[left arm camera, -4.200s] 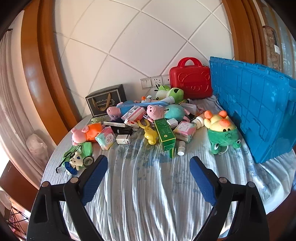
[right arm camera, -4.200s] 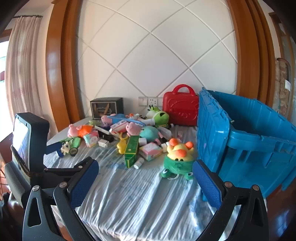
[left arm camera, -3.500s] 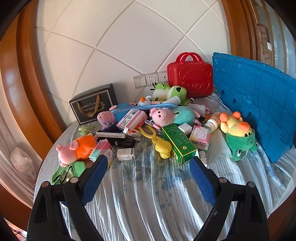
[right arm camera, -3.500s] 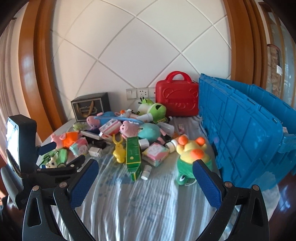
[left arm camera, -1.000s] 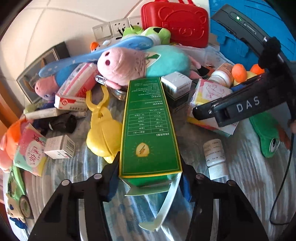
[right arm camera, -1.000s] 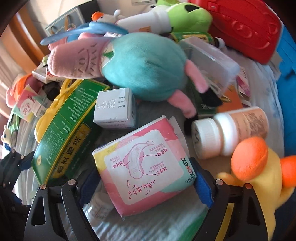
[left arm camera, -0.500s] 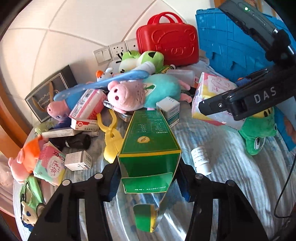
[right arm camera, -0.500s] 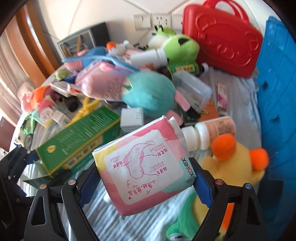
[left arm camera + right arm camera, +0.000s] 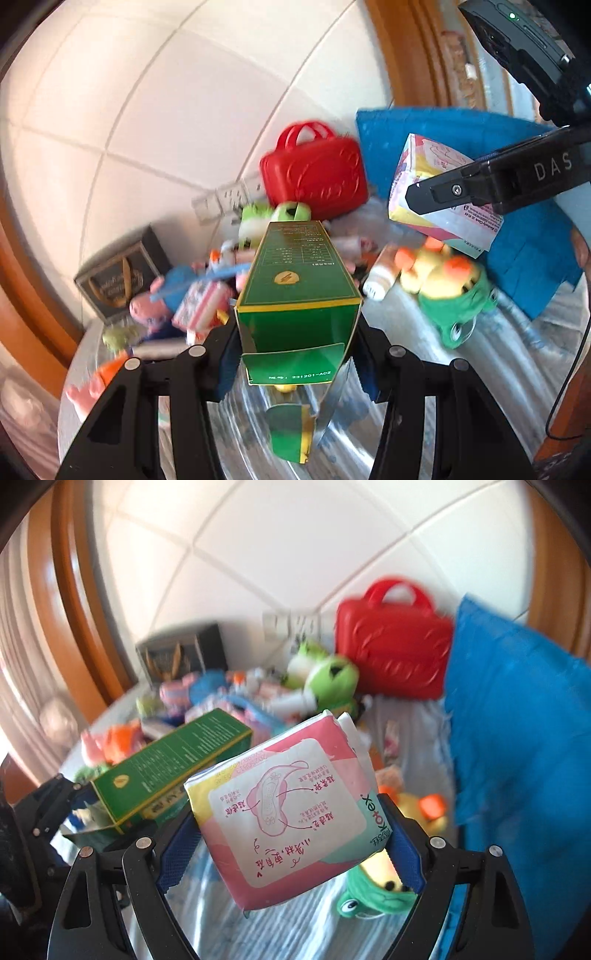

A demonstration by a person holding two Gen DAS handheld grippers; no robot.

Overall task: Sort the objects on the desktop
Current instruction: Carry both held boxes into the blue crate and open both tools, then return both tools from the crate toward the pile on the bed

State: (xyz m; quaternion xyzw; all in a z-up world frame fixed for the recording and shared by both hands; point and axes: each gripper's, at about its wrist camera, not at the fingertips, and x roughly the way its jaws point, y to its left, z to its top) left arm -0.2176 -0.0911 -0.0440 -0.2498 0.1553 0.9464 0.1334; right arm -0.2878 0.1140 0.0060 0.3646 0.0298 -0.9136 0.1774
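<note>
My left gripper point(image 9: 295, 354) is shut on a long green carton point(image 9: 295, 284), held up above the table with its end flap hanging open. The same green carton point(image 9: 173, 764) shows at the left of the right wrist view. My right gripper point(image 9: 291, 845) is shut on a pink and white soft pack point(image 9: 291, 808), lifted over the table. That pink pack point(image 9: 439, 195) and the right gripper's black arm appear at the upper right of the left wrist view. Both held things hang in the air above the pile of toys and boxes.
A blue crate point(image 9: 517, 720) stands at the right, with a red case point(image 9: 391, 650) against the wall beside it. A green and yellow frog plush point(image 9: 454, 295) lies by the crate. A black gift box point(image 9: 118, 277), pig plushes and small boxes crowd the back left of the cloth-covered table point(image 9: 498, 369).
Both grippers have risen from the pile, lifting the green carton and the pink pack off the table. The views now take in more of the wall and the crate.
</note>
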